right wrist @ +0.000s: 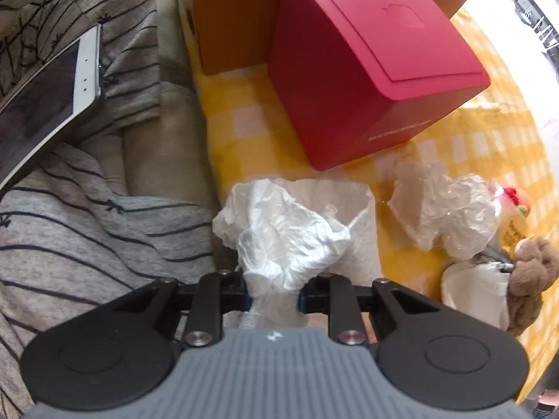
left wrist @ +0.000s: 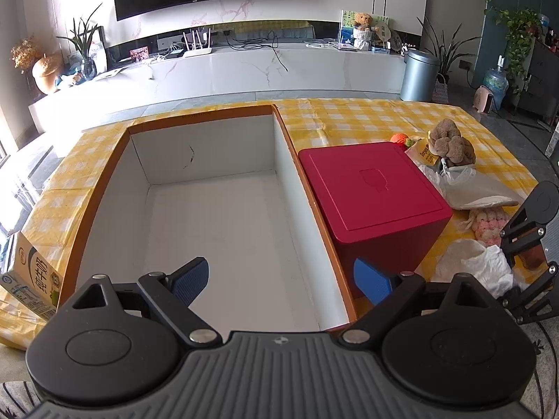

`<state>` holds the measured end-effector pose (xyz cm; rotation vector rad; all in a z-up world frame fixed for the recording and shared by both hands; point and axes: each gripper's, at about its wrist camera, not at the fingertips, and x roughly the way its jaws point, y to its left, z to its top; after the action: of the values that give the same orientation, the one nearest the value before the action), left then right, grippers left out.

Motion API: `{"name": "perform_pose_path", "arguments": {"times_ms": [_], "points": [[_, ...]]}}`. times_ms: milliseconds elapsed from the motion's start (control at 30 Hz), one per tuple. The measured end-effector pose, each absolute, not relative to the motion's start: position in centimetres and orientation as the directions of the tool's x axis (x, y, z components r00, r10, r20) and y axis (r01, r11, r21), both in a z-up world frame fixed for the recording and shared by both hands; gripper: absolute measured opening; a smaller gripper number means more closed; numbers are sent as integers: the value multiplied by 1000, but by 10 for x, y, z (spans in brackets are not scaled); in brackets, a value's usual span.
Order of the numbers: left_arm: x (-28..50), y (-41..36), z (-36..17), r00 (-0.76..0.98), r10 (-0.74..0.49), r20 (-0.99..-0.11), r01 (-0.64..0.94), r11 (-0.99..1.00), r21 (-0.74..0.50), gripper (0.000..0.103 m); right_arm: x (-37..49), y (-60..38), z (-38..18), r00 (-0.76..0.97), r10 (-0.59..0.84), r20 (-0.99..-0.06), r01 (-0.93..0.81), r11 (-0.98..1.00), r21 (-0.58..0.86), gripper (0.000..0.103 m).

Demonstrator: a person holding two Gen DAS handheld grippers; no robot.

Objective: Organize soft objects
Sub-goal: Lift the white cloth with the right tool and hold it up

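Both tongs show: the right gripper is clamped on a crumpled white plastic bag, its pads pinching the bag's gathered neck, while the left gripper hangs with jaws spread wide and nothing between them over the cardboard box. No earlier view is given, so only this grip can be told.

That bag is thin, glossy and heavily creased, bunched above a flat white sheet on the yellow checked tablecloth, close to the table's near edge and the person's striped clothing. To its right lie a clear crinkled bag, a brown plush toy and a small red knitted piece.

A red lidded box stands just beside the cardboard box's right wall. The cardboard box is open-topped with white inner walls, and bare cloth lies behind the red box.
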<state>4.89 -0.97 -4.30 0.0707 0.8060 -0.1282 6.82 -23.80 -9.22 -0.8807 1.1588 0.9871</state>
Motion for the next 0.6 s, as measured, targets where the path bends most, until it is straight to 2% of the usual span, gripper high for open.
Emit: {"name": "perform_pose_path", "arguments": {"times_ms": [33,67,100,133,167,433,533,600], "points": [[50,-10,-44,681,-83,-727,137,990,15,103,69,-236,-97,107,140,-984,-943,328,-56,30],[50,-10,-44,677,-80,-731,133,991,15,103,69,-233,-104,125,114,-986,-943,321,-83,51],[50,-10,-45,672,-77,-737,126,992,12,103,72,-229,-112,160,76,-984,-943,308,-129,63],[50,-9,-45,667,-74,-741,120,993,8,103,73,-227,-119,195,49,-980,-939,297,-172,84],[50,-8,-46,664,-74,-744,115,993,4,103,76,-225,-125,246,30,-969,-932,283,-228,96],[52,-10,-50,651,-79,-755,124,992,3,103,70,-213,-125,302,62,-951,-943,167,-289,101],[51,-14,-53,643,-93,-761,145,989,1,103,83,-206,-132,208,64,-976,-959,211,-191,101],[49,-18,-54,644,-84,-760,150,989,18,103,99,-203,-140,79,89,-993,-953,300,-48,100]]}}
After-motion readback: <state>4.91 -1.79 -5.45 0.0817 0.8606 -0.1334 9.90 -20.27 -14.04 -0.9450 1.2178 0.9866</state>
